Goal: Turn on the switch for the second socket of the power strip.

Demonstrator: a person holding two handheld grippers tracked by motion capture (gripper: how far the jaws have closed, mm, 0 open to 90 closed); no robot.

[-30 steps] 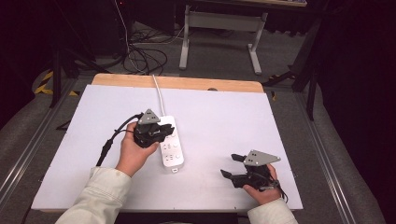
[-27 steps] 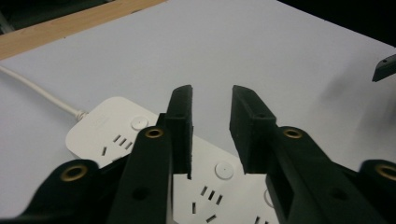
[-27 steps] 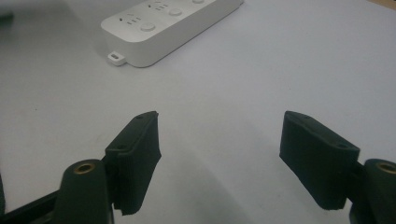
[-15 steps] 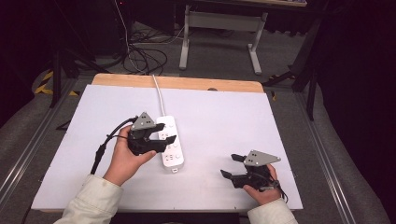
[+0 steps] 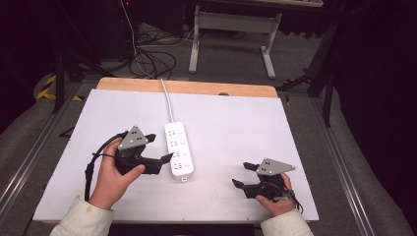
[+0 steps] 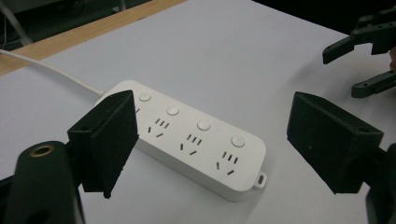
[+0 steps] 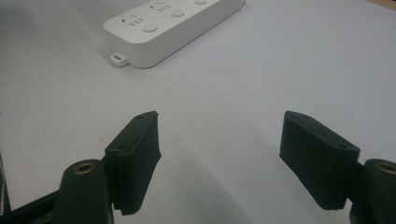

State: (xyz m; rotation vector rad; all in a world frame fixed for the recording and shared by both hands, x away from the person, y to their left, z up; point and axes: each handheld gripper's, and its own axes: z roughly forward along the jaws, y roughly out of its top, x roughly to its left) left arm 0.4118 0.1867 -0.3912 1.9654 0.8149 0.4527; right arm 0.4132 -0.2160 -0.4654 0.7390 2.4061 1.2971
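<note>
A: The white table (image 5: 231,123) is taking up most of the high view, with a bare wooden strip (image 5: 196,87) running along its far edge. Where is the power strip (image 5: 179,156) lying?

B: It is lying flat left of the middle, its white cord (image 5: 167,101) running off over the far edge. The left gripper (image 5: 158,150) is hanging just beside its left side, apart from it. Its jaws have just been opening and are standing wide, with nothing between the pads.

A: And the right gripper (image 5: 242,175)?

B: It is resting near the front right corner, well apart from the strip, jaws spread wide and gripping nothing.

A: What is looking risky?

B: I am thinking the cord could drag. If the strip is being pulled toward the front, the cord may tug it askew. Also, a jaw coming in low could be pressing one of the round buttons (image 6: 204,125) or nudging the smooth casing sideways.

A: Room to move?

B: Plenty. Open table is lying right of the strip and beyond it; the front edge is sitting close behind both hands.
</note>
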